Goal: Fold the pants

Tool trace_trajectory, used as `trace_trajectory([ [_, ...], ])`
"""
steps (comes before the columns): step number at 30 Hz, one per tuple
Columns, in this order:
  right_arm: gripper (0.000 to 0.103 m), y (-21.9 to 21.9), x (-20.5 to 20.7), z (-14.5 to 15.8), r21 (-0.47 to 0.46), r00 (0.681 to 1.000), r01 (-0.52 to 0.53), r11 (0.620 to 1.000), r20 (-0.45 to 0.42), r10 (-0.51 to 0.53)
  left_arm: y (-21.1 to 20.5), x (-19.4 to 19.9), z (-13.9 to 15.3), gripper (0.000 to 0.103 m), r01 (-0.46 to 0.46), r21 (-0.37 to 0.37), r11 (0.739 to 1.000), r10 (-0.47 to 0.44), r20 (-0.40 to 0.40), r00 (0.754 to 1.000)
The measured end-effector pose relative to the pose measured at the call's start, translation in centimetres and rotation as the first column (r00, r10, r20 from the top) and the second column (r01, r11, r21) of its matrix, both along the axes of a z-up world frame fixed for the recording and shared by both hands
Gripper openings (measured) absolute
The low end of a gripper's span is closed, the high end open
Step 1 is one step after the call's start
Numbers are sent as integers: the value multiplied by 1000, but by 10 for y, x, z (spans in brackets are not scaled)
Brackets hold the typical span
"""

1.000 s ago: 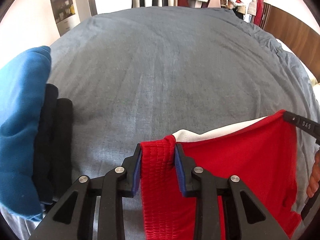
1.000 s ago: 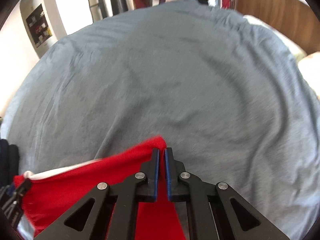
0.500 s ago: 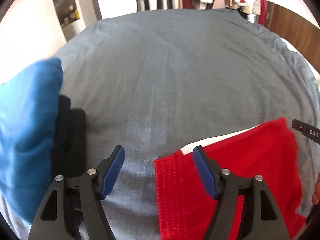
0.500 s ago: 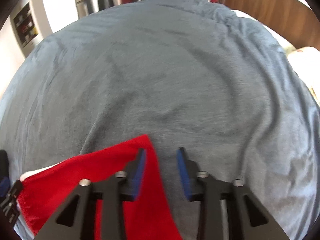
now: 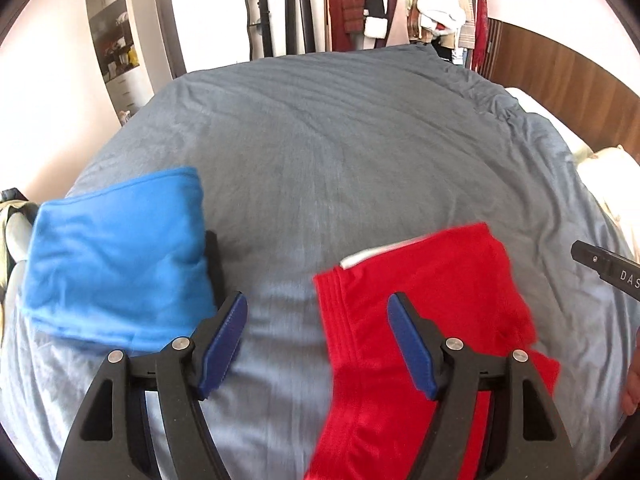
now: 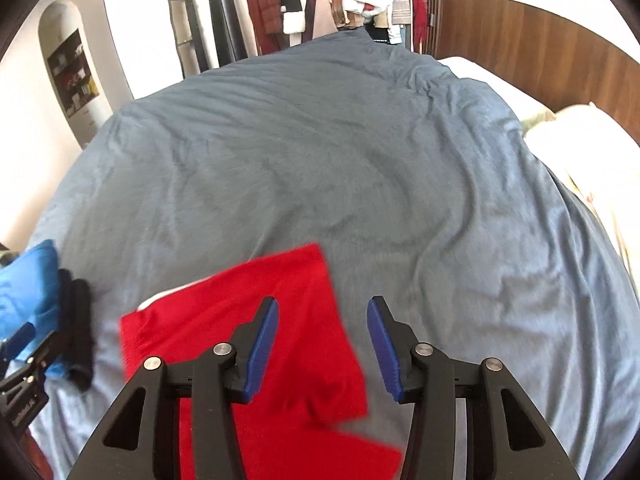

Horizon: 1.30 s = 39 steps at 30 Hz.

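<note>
The red knit pants (image 5: 424, 304), with a ribbed waistband and a sliver of white lining showing at the top edge, lie on the grey-blue bedcover (image 5: 340, 152) near its front edge, folded at least once, with a lower layer sticking out toward the person. Both tools hang above the cloth with nothing in them: the left gripper (image 5: 318, 344) has its blue-padded jaws spread wide, one over bare cover and the other over the waistband, and the right gripper (image 6: 322, 344) is likewise agape, straddling the garment's right edge.

To the left sits a folded bright-blue fleece garment (image 5: 116, 256) with a dark black folded item (image 6: 78, 332) just beside it (apparently a stack of finished pieces).

The fold looks partly done, and the likely trouble lies in the next pinch. The red fabric is soft and layered, so a jaw closing on only the top layer would peel the fold open when lifted; closing too deep would drag the bedcover along with it and wrinkle the surface under the pile. The protruding lower layer in the right wrist view is uneven, so a further fold made without squaring it first would probably come out skewed. The left gripper also sits near the blue stack, and a sideways sweep could nudge that stack out of shape.
</note>
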State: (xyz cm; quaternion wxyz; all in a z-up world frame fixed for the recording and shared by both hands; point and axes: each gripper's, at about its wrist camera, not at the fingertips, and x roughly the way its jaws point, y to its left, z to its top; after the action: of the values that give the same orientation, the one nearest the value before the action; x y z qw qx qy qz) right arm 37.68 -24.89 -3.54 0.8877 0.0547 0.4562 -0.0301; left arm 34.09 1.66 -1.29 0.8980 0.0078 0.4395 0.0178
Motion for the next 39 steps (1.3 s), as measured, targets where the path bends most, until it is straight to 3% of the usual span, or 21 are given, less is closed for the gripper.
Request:
trace_trajectory([
  [7,47,5,-58,13,30,998,23,999,-64,-21,2,-50,3,72,43,7,999,-43,-82,996],
  [18,46,1,-135,-16,56,954,116,992,-283,-96,11,-84,-34,72,75,5,997,-72,-230,970],
  [25,46,-13,-164,-65,93,871,252,963,-456,-183,10,-85,-74,71,105,4,994,-97,-350,932],
  [30,46,-19,-177,-97,138,798,342,930,-565,-210,7,-83,-96,70,126,-10,992,-120,-389,913],
  [33,46,-21,-185,-115,165,766,380,910,-607,-210,4,-80,-111,64,136,-10,991,-128,-414,901],
  [39,46,-24,-194,-137,172,739,410,896,-639,-215,2,-76,-134,61,138,-2,990,-124,-458,880],
])
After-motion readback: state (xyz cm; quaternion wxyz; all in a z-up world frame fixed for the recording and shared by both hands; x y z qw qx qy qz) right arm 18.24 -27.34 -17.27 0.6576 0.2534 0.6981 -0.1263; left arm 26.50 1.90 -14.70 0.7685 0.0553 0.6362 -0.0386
